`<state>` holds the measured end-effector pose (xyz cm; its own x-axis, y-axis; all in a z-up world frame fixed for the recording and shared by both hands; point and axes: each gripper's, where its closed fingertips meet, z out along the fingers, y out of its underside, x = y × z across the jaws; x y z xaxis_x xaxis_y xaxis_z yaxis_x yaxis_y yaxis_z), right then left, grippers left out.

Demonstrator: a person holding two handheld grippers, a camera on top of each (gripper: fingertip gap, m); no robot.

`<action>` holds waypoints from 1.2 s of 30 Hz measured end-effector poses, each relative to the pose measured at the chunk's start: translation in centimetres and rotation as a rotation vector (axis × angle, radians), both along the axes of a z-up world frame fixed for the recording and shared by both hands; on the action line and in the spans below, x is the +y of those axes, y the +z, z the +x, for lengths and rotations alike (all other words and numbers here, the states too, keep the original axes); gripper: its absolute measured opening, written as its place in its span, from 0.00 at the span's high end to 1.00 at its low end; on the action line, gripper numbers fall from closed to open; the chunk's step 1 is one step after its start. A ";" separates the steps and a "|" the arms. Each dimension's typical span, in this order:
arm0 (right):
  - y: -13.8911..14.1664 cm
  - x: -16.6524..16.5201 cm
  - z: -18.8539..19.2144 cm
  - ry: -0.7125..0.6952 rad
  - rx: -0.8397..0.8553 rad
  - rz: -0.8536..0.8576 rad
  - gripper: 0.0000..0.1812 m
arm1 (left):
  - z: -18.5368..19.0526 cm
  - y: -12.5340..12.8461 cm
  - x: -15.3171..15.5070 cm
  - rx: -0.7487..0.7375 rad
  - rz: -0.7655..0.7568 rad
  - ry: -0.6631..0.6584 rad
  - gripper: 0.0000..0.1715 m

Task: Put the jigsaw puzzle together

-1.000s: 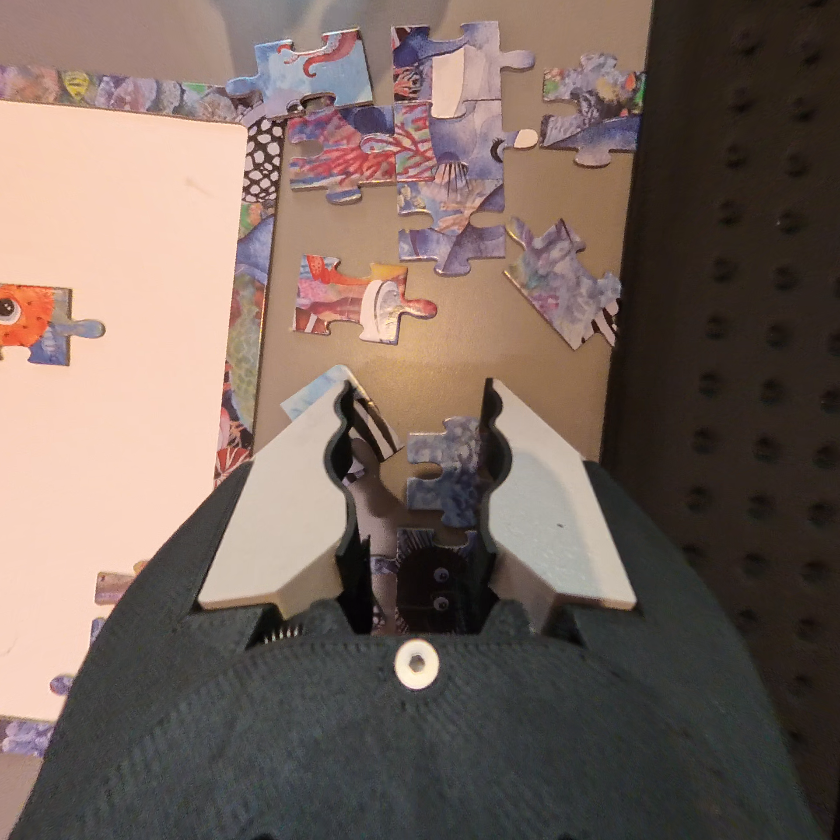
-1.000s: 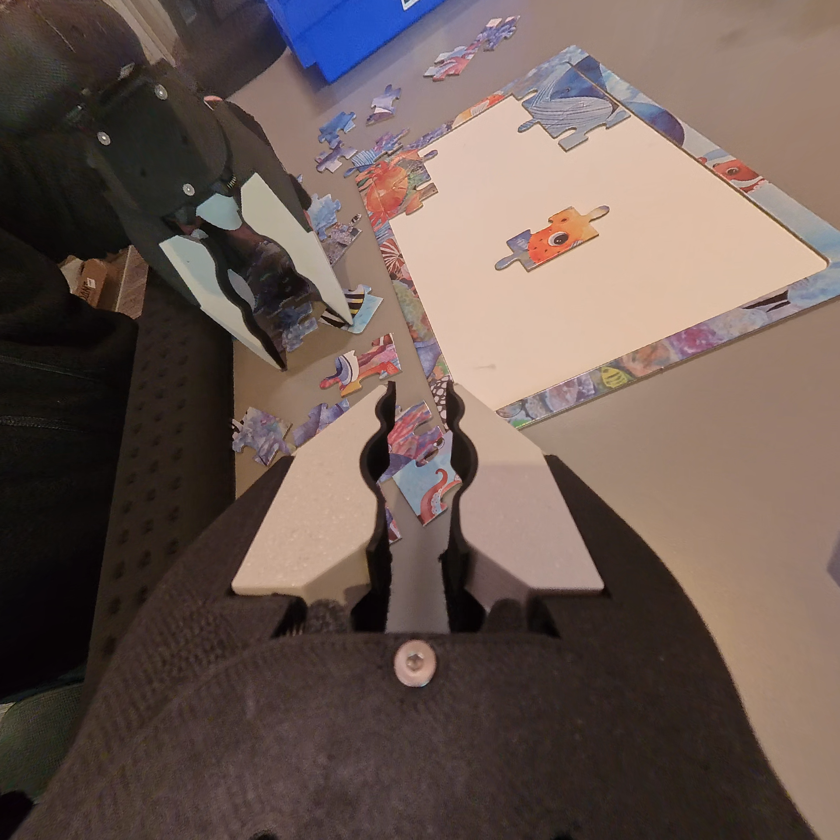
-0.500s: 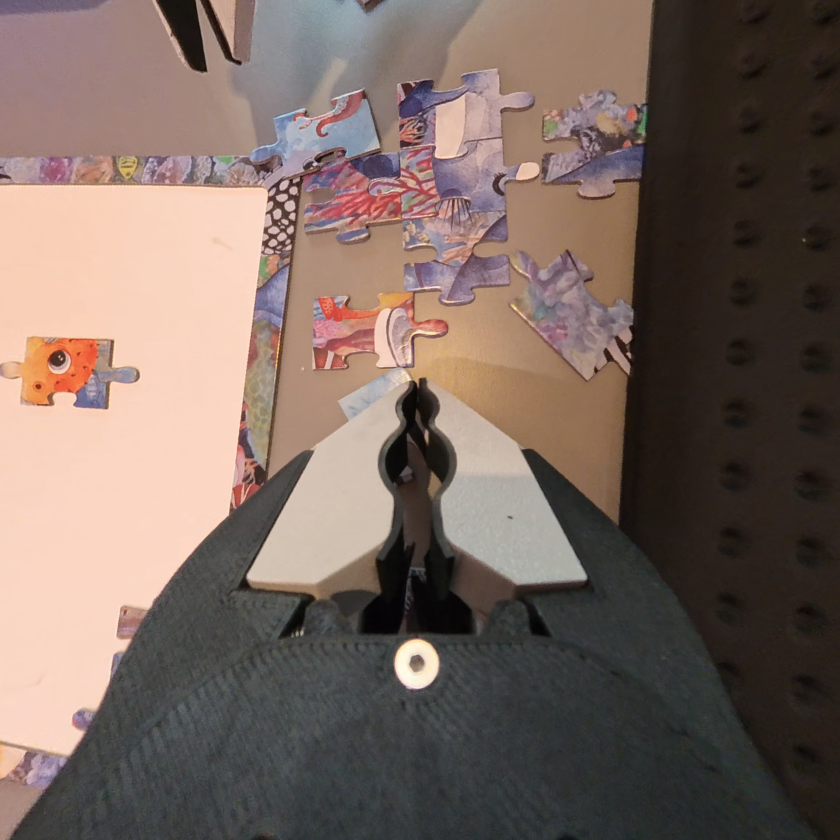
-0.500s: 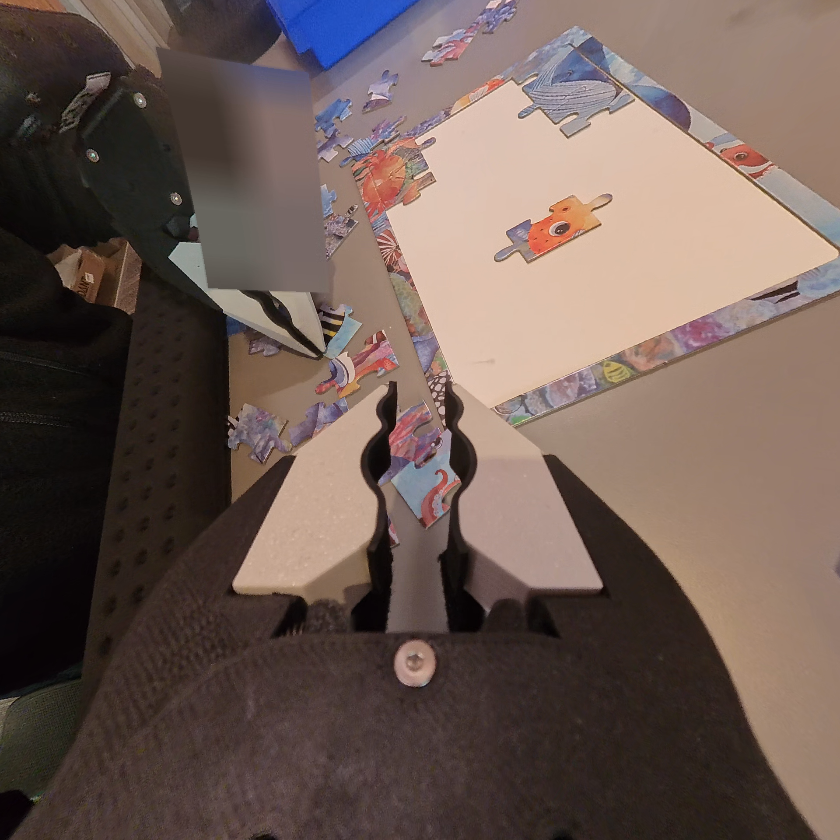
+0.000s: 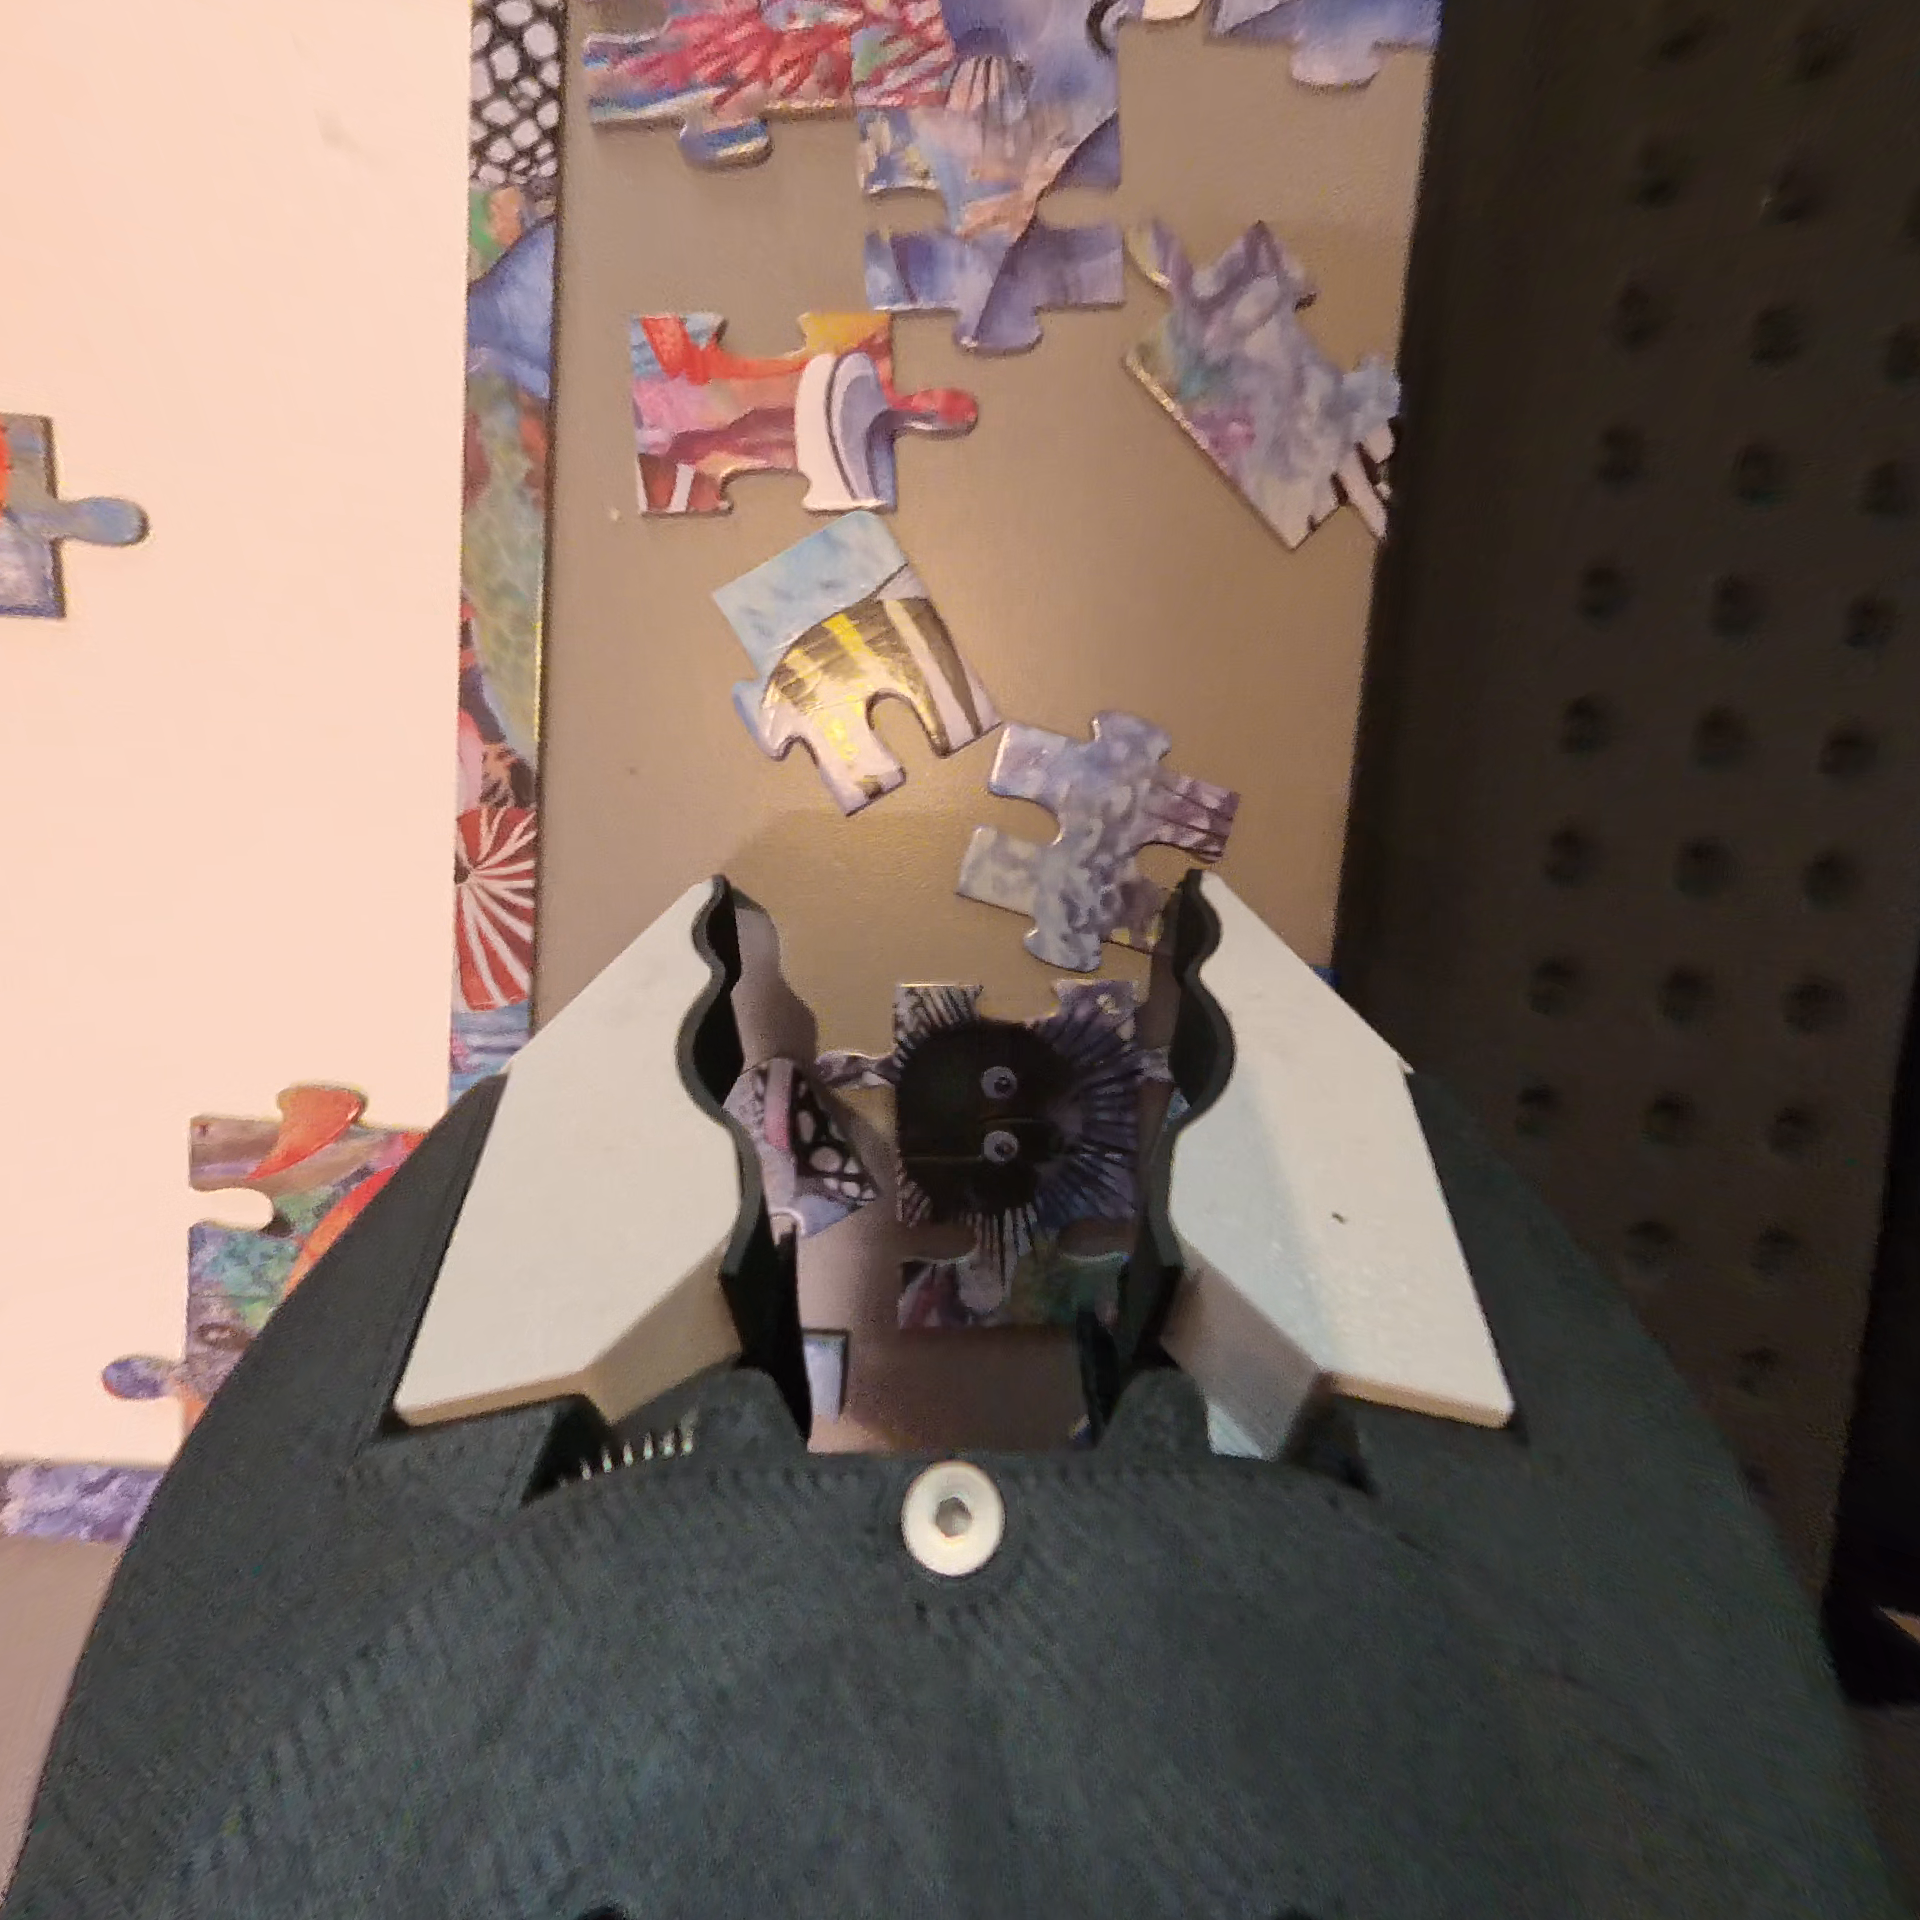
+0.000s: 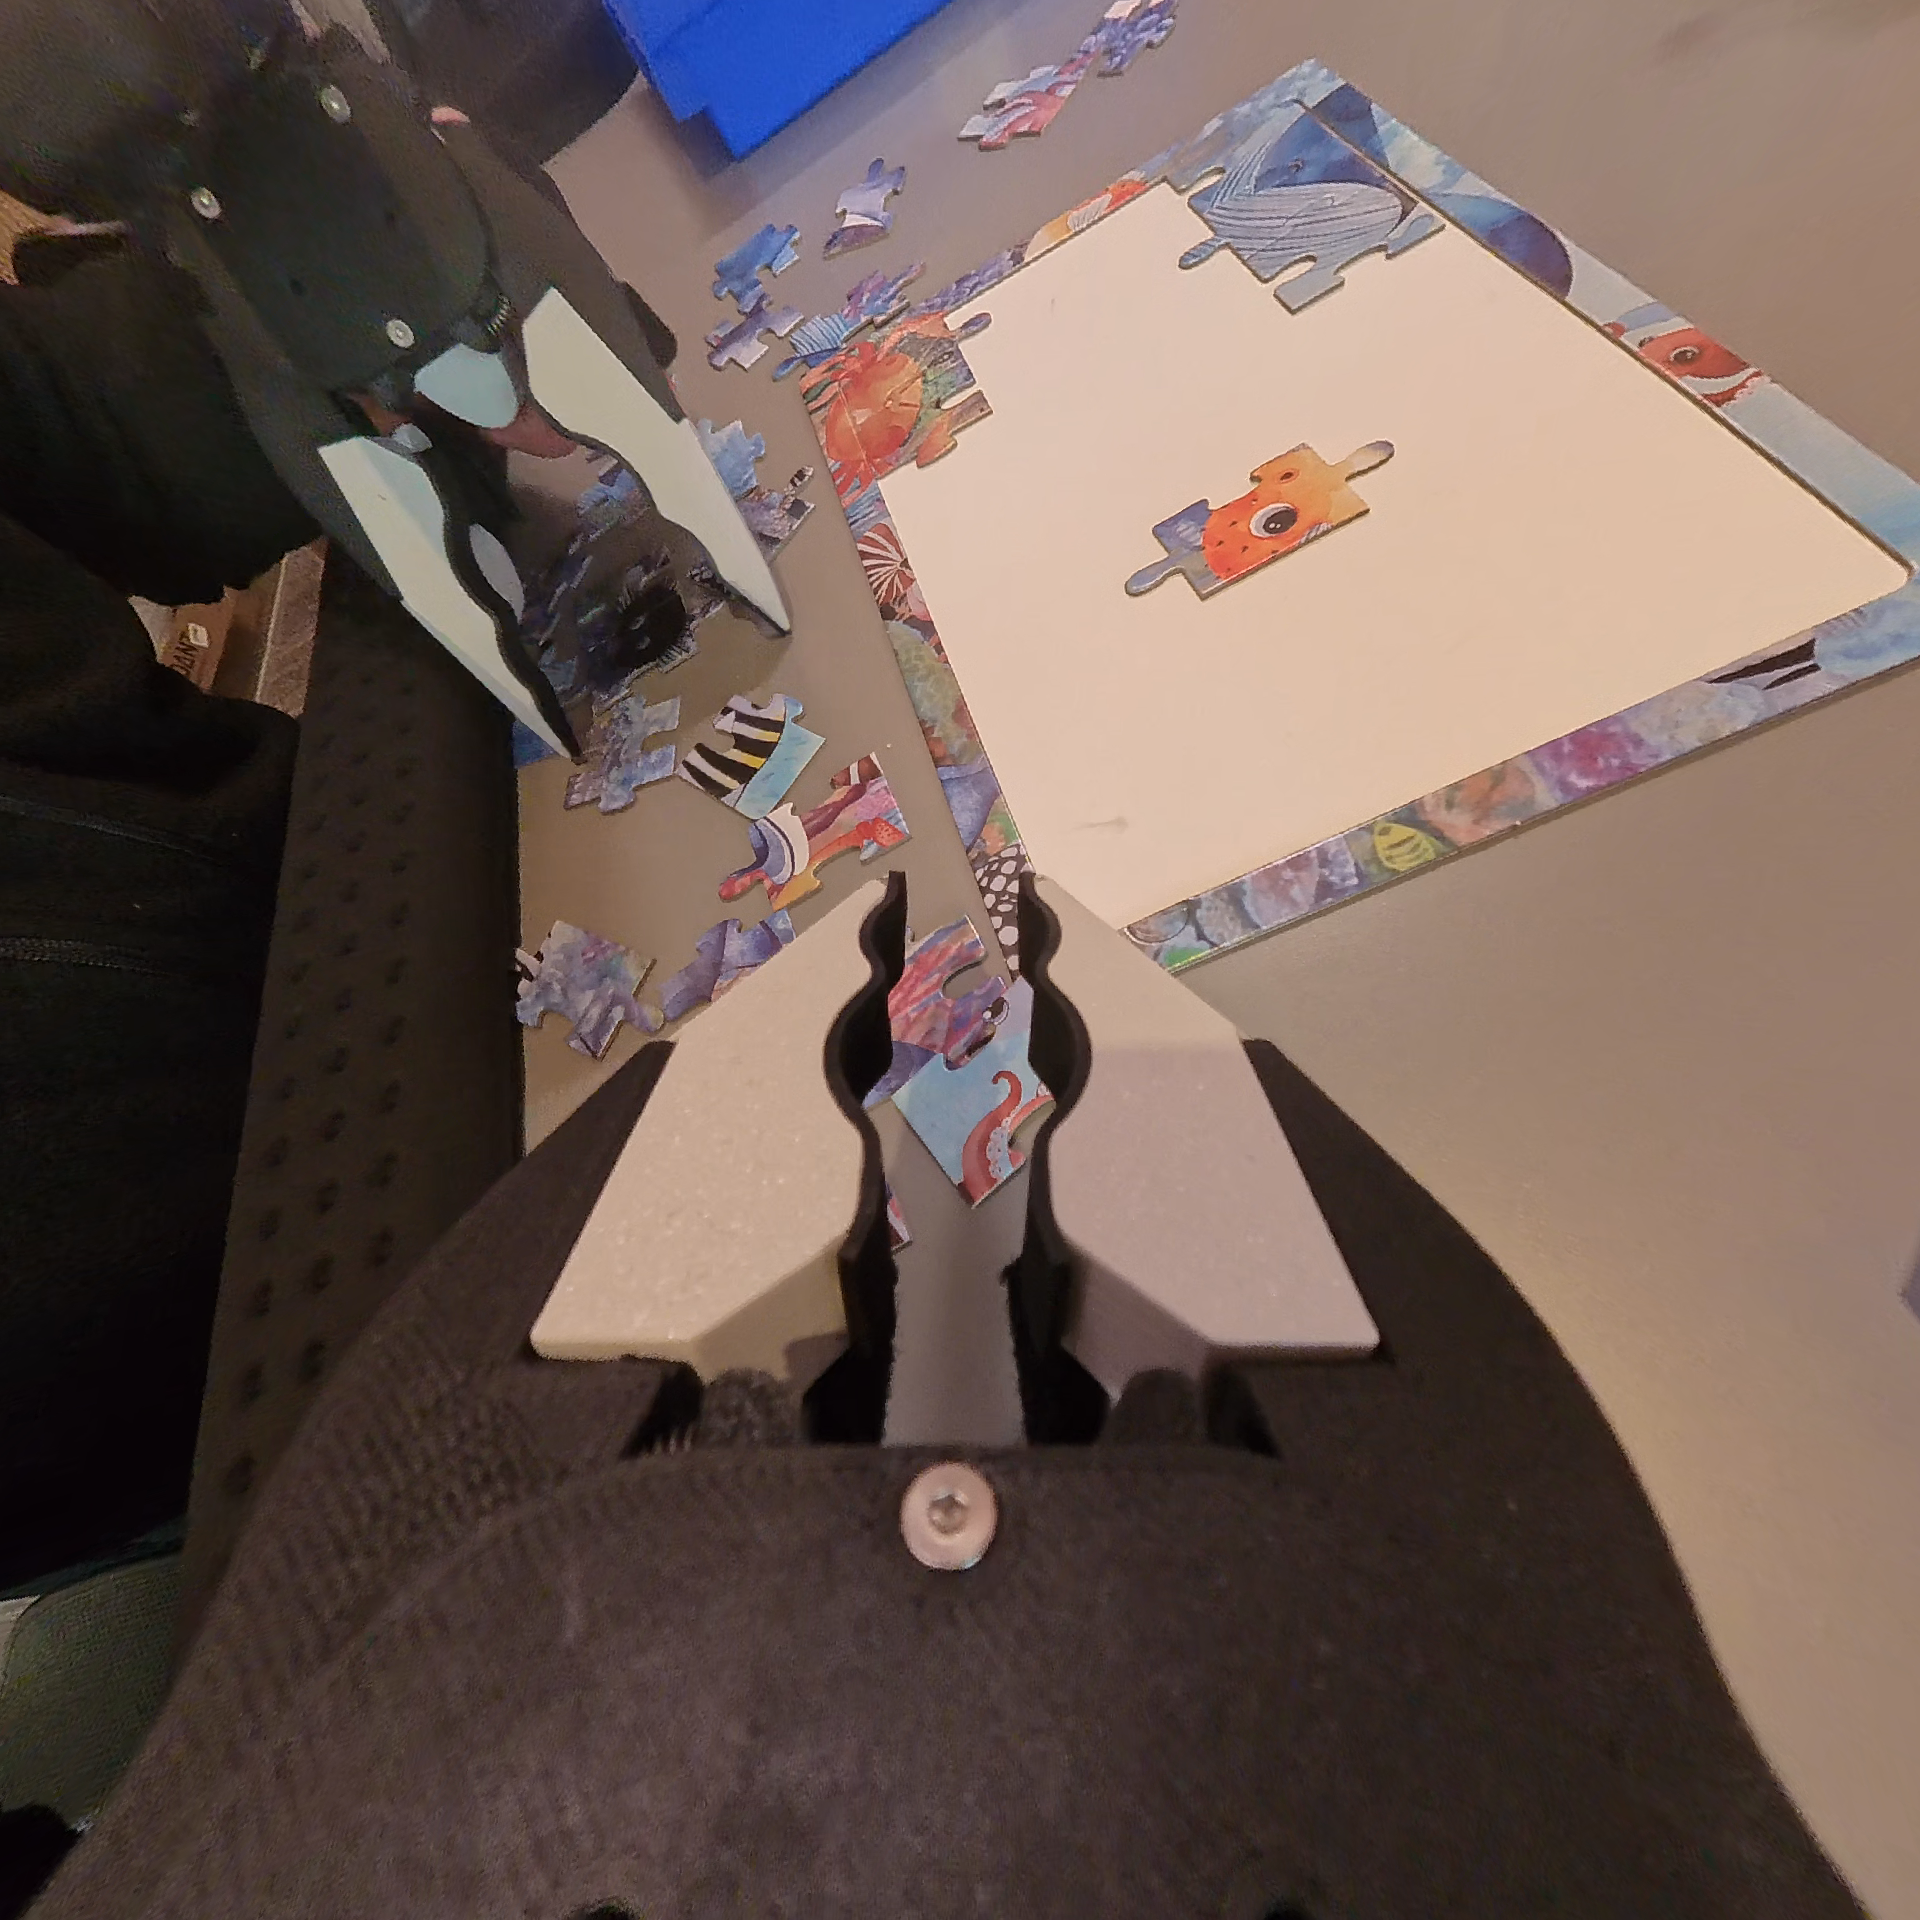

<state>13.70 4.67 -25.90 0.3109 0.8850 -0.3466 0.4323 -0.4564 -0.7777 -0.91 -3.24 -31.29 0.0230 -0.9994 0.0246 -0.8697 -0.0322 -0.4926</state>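
Note:
The puzzle tray (image 6: pixel 1351 665) has a white board (image 5: pixel 208 727) and a printed sea border. An orange pufferfish piece (image 6: pixel 1262 514) lies on the board. My left gripper (image 5: pixel 956 883) is open and low over the table; it also shows in the right wrist view (image 6: pixel 670 683). A black sea-urchin piece (image 5: pixel 997 1122) lies on the table between its fingers. A striped fish piece (image 5: pixel 852 665) and a blue-purple piece (image 5: pixel 1091 831) lie just ahead. My right gripper (image 6: pixel 961 883) is narrowly open and empty above an octopus piece (image 6: pixel 977 1112) near the tray corner.
Several loose pieces (image 5: pixel 790 416) lie on the grey table (image 6: pixel 1558 1143) between the tray and a black perforated mat (image 5: pixel 1662 727). A whale piece (image 6: pixel 1299 218) and a crab piece (image 6: pixel 894 395) sit in the tray. A blue bin (image 6: pixel 769 62) stands at the far end. Tip to tip, the grippers are about 20 centimeters apart.
My left gripper was shut half a second ago and is now open. It has drawn back, so the urchin piece now lies between its fingers. The right gripper has hardly moved.

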 end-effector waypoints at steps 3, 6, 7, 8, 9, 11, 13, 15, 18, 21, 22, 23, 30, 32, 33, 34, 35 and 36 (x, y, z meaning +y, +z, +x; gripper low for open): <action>-0.3 0.0 -0.1 0.004 -0.010 -0.004 0.89 | 0.2 -0.1 0.2 0.000 0.030 -0.009 0.58; -0.5 0.1 0.1 -0.001 -0.014 -0.010 0.89 | 1.0 0.1 0.1 -0.049 0.032 -0.015 0.71; -0.5 0.1 0.1 -0.004 -0.014 -0.010 0.89 | 1.2 0.1 0.1 -0.064 0.034 -0.013 0.74; -0.5 0.2 0.1 -0.005 -0.013 -0.011 0.89 | 1.3 0.1 0.0 -0.072 0.035 -0.018 0.77; -0.5 0.2 0.2 -0.006 -0.012 -0.011 0.90 | 1.4 0.1 0.1 -0.078 0.038 -0.016 0.80; -0.5 0.2 0.1 -0.005 -0.013 -0.011 0.89 | 1.6 0.1 0.2 -0.090 0.035 -0.009 0.80; -0.5 0.1 0.1 -0.003 -0.015 -0.010 0.89 | 1.7 0.1 0.2 -0.096 0.044 -0.010 0.81; -0.5 0.1 0.1 -0.002 -0.016 -0.008 0.90 | 1.8 0.1 0.3 -0.100 0.046 -0.009 0.81; -0.3 0.1 0.1 -0.005 -0.012 -0.004 0.90 | 1.8 0.1 0.4 -0.109 0.046 -0.005 0.81; -0.2 0.2 0.2 -0.008 -0.009 -0.001 0.90 | 1.9 0.2 0.4 -0.112 0.051 -0.005 0.81; -0.2 0.2 0.2 -0.008 -0.008 0.000 0.90 | 2.0 0.2 0.4 -0.115 0.055 -0.005 0.81; -0.2 0.2 0.2 -0.008 -0.007 0.001 0.90 | 2.0 0.3 0.4 -0.119 0.056 -0.007 0.81; -0.1 0.2 0.1 -0.009 -0.004 0.002 0.89 | 2.3 1.3 0.7 -0.158 0.082 0.006 0.82; -0.1 0.1 0.0 -0.005 0.001 0.003 0.89 | 2.4 1.6 0.8 -0.170 0.088 0.007 0.82; 0.1 0.1 -0.1 -0.002 0.006 0.006 0.89 | 2.4 1.7 0.8 -0.175 0.091 0.009 0.82; 0.2 0.1 -0.2 -0.006 0.008 0.011 0.88 | 2.4 1.9 0.9 -0.180 0.095 0.013 0.82; 0.4 0.1 -0.3 -0.013 0.008 0.018 0.87 | 2.4 2.1 1.0 -0.187 0.101 0.016 0.82; 0.7 0.0 -0.5 -0.018 0.007 0.022 0.85 | 2.5 2.4 1.1 -0.197 0.106 0.020 0.82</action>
